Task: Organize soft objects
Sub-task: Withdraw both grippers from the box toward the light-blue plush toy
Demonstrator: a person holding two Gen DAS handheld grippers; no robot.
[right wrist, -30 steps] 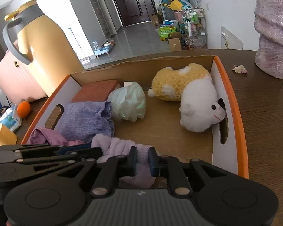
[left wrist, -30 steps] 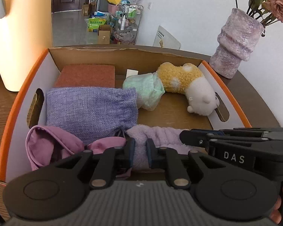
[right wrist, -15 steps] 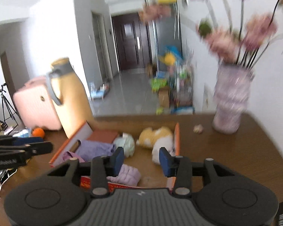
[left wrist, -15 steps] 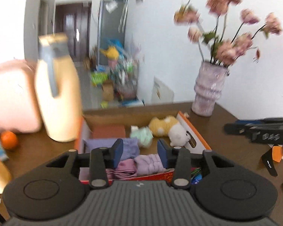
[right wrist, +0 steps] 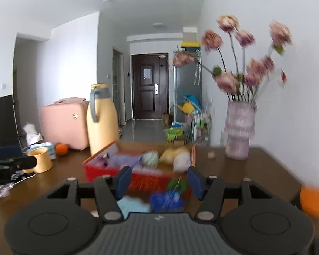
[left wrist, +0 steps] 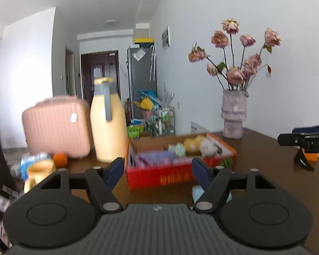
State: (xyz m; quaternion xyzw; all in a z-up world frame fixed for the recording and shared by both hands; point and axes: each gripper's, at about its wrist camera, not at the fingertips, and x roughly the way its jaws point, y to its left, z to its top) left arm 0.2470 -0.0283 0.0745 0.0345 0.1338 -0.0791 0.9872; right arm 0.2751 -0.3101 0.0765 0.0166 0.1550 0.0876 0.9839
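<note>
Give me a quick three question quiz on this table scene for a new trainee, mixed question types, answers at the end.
1. True or false: the left gripper holds a soft toy.
2. What stands right of the box: A the vase, B the pink suitcase, C the yellow jug?
3. Fill in: beside the yellow cup lies an ____.

Key: 1 false, both it and the right gripper are open and empty. 2 A. 3 orange.

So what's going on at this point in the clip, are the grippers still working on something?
Neither holds anything. The left gripper and right gripper are both open, held back from the cardboard box on the brown table. The box already holds soft things: a purple pouch, a green bundle and a yellow-and-white plush. A light blue item and a blurred blue one lie outside, in front of the box.
</note>
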